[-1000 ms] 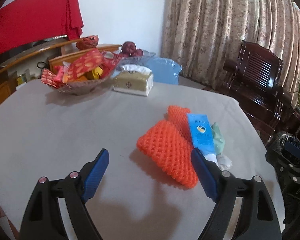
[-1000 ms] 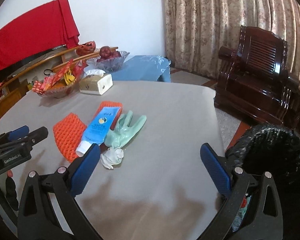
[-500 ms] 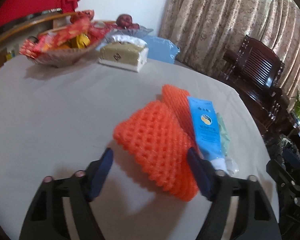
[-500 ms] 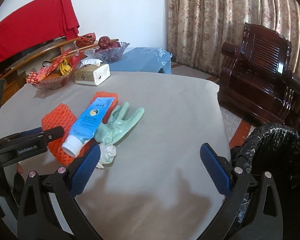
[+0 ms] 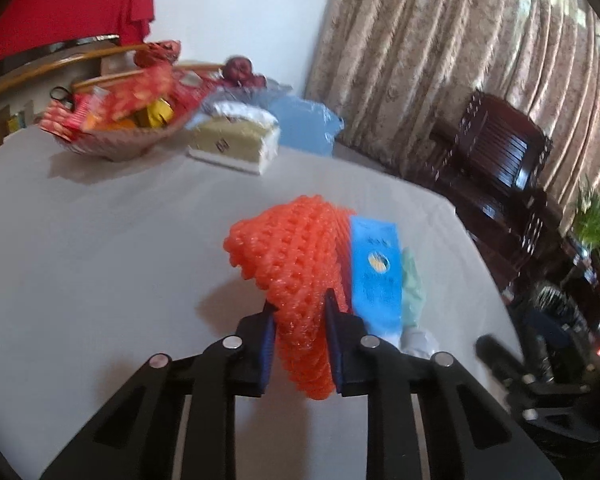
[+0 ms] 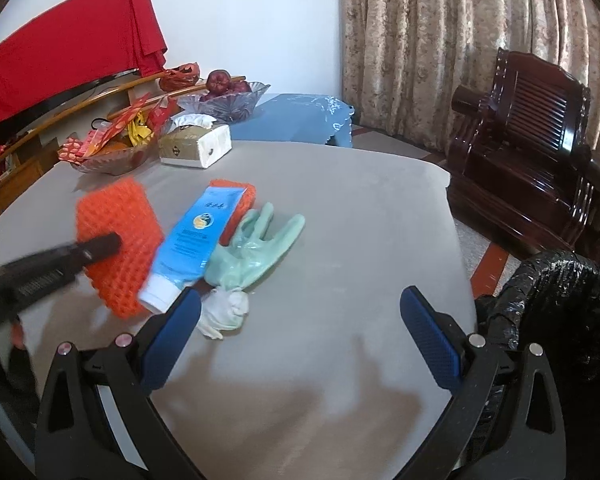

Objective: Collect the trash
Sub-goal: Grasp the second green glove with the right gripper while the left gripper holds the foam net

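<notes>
**Left gripper clamped on the orange foam net; right gripper spread wide over the table**

In my left wrist view, the left gripper (image 5: 300, 320) has its two blue pads pressed into the near end of the orange foam net (image 5: 296, 256), which bulges between them and rises off the grey table (image 5: 100, 248). From my right wrist view, the same net (image 6: 118, 236) appears tilted up at the left of the trash cluster, with the left gripper's dark finger across its face.

Just beside the net lies a blue tube (image 6: 194, 242), white cap toward me, resting partly on a second orange net (image 6: 240, 200) behind it. A pale green glove (image 6: 256, 254) lies touching the tube's right side, fingers pointing away from me, and a crumpled white wad (image 6: 226, 312) sits at the glove's cuff.

My right gripper (image 6: 300, 332) is spread wide and holds nothing; its left pad sits just in front of the white wad. A black-lined trash bin (image 6: 556, 308) stands off the table's edge at the right.

At the far side of the table I see a snack basket (image 6: 104, 158) and a tissue box (image 6: 196, 146) near each other. A dark wooden chair (image 6: 532, 148) stands before the curtain (image 6: 440, 40).
</notes>
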`<state>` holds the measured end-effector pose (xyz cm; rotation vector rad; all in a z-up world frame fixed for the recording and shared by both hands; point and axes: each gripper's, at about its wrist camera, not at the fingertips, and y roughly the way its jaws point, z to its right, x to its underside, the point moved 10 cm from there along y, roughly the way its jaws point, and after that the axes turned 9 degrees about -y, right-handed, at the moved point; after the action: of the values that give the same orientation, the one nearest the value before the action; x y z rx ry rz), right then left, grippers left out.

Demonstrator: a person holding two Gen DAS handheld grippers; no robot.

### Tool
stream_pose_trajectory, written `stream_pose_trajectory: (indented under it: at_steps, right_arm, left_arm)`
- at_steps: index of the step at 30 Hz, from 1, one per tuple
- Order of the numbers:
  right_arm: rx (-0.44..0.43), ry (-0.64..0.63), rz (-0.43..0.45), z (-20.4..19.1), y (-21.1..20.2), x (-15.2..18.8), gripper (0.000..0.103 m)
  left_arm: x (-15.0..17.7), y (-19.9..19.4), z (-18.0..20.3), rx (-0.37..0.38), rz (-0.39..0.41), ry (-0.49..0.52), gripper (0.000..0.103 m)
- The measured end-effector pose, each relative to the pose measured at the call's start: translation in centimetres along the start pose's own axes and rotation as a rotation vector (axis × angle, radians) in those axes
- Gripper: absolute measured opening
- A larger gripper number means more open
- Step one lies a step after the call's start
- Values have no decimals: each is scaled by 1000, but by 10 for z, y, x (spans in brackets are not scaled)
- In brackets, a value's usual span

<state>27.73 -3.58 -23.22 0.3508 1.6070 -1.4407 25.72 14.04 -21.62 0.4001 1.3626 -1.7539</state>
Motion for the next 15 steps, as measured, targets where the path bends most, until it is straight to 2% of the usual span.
stream_pose_trajectory:
  at_steps: [2,6,9,13,15]
  right_arm:
    - [-7,-5,-3,-5,2,0,97]
    - [-20,-11,-22,-16,10,2,97]
    - [-27,-10,-36,-24,17,2,91]
    - [-17,-16,-47,-29,25,0,90]
    - [-6,-24,-58,-30,31,-2,85]
  left_arm:
    - [-7,-8,-8,4,4,-22,22]
    - [-5,-13,-28,-52,-11,1,22]
    - [5,-5,-40,-79,-51,5,22]
    - [12,0,-44,-93,-51,14,22]
    - [13,2,-44,-96,-49,23,22]
